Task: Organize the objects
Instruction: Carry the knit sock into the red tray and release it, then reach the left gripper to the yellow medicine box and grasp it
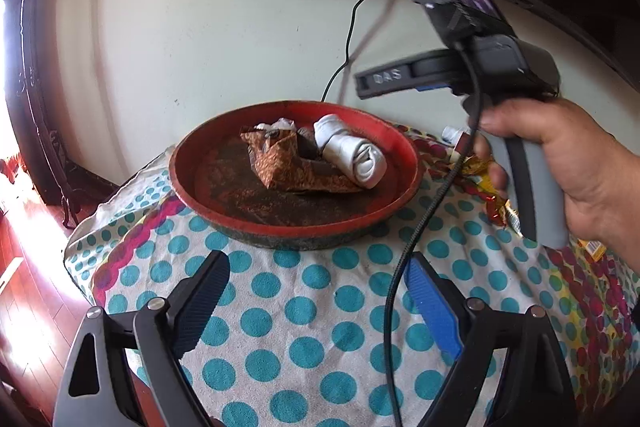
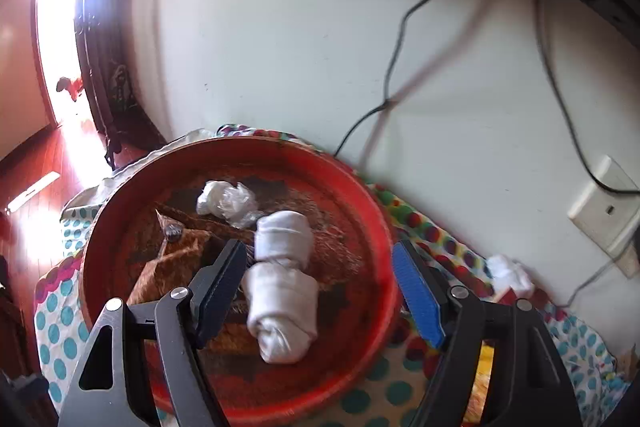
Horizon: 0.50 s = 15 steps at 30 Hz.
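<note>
A rolled white sock [image 2: 282,279] is seen lying inside a round red tray [image 2: 372,211], beside a folded brown patterned cloth [image 1: 288,159] and a crumpled piece of clear plastic [image 2: 228,201] at the tray's far side. The tray is set on a bench covered by a cloth with teal dots [image 1: 280,307], close to a pale wall. The right tool [image 2: 320,287] is held over the tray with its fingers apart; the sock is framed between them, but no pad is pressed on it. In the left wrist view this tool is gripped by a hand [image 1: 560,155] to the right of the tray. The left tool [image 1: 316,307] is held wide apart over the dotted cloth, short of the tray, with nothing between its fingers. Another white bundle [image 2: 512,275] is seen near the wall, outside the tray.
</note>
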### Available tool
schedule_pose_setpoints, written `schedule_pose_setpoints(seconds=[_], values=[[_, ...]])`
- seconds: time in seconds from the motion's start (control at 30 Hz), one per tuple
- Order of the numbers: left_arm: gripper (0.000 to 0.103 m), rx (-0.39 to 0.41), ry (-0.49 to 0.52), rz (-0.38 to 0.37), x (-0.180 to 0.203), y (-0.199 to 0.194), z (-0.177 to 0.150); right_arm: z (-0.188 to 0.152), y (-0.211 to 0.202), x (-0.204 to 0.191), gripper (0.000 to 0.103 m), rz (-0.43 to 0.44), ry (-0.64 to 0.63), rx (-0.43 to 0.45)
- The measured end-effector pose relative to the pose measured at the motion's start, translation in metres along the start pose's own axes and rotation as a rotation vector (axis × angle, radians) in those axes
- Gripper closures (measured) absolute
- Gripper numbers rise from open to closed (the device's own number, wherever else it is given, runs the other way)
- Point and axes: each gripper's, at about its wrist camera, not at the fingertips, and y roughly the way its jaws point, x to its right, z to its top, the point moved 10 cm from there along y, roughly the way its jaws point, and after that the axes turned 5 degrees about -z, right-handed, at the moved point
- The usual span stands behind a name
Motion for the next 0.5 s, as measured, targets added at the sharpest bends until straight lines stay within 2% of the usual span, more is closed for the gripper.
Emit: schedule_pose_setpoints(seconds=[0.1,0.17,0.27,0.3,0.37,0.43,0.5], values=[[0.012,0.040,0.041,-0.035,0.019,-0.017,0.009,-0.035,-0.031,0.064,0.027,-0.118,0.048,0.003],[0.012,0.053,0.085,-0.075,0.040,-0.027,0.010,-0.072,-0.046,0.113,0.026,-0.208,0.086,-0.045],[0.012,0.050,0.151,-0.212,0.087,-0.043,0.006,-0.139,-0.070,0.181,0.026,-0.328,0.179,-0.102],[0.012,0.037,0.176,-0.292,0.108,-0.050,0.002,-0.160,-0.075,0.202,0.026,-0.362,0.219,-0.125],[0.012,-0.077,0.190,-0.570,0.158,-0.066,-0.013,-0.203,-0.086,0.245,0.026,-0.403,0.315,-0.167],[0.012,-0.122,0.261,-0.692,0.192,-0.089,-0.020,-0.230,-0.095,0.276,0.026,-0.450,0.353,-0.196],[0.012,-0.160,0.303,-0.859,0.221,-0.119,-0.027,-0.243,-0.107,0.296,0.026,-0.479,0.353,-0.196]])
